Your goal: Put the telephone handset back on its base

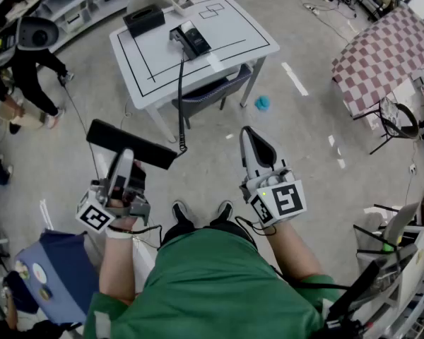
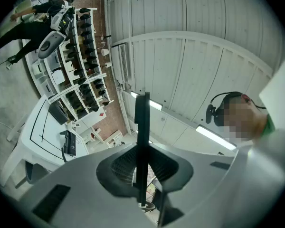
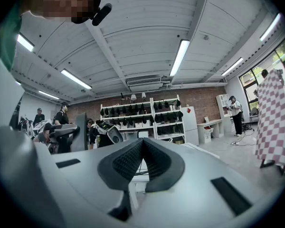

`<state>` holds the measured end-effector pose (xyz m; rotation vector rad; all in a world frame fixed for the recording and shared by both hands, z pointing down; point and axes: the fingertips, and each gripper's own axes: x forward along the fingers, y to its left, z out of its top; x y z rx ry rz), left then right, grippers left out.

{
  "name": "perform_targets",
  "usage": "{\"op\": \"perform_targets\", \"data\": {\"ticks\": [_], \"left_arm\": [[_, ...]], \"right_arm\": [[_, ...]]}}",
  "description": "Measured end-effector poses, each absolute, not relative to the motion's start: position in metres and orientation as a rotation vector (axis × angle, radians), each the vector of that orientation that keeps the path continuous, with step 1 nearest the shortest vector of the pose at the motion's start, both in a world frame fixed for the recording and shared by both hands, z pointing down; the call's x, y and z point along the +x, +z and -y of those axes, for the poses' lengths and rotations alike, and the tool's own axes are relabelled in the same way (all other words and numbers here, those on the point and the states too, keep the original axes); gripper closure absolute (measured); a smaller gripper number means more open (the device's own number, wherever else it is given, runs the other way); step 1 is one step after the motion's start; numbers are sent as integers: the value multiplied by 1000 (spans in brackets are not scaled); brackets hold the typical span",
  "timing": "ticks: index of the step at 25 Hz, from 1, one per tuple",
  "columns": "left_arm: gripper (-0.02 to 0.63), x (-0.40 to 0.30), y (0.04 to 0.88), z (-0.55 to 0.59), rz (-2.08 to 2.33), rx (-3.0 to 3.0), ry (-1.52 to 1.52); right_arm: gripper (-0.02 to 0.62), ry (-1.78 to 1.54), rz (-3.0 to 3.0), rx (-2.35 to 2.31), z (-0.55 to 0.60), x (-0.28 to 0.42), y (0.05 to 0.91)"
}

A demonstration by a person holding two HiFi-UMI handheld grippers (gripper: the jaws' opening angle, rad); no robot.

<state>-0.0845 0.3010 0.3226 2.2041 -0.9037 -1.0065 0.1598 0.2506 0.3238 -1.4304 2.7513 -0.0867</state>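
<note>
The left tongs [image 1: 125, 158] clamp the stiff, probably light handset [image 1: 138, 147] near mid-length, its cord [image 1: 180, 97] trailing; the right tongs [image 1: 248, 133] sit closed, empty.

Right gripper [image 3: 142, 144], grey, its ribbed dark fingers [image 3: 125, 163] pressed together with nothing between them, set before white shelving [image 3: 142, 120] on a brick wall [image 3: 204, 99], ceiling strip lights [image 3: 179, 56], checkered cloth [image 3: 273, 122] at right, standing people [image 3: 62, 122] at left.
</note>
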Motion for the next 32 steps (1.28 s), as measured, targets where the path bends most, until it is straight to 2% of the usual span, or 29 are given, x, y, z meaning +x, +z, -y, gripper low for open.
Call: {"op": "perform_targets", "data": {"ticks": [16,24,32], "left_arm": [[525,-176,307,-286,805,2278,-882],[525,-183,326,-251,751,2235,-881],[525,-172,343,-191,789,2196,-848]], "right_arm": [[572,-74,-2639,-1650,-273,76,283],[572,-77,-2644,-1721,-250,65,290],[572,-144,-2675,-1589,-168,58,314]]}}
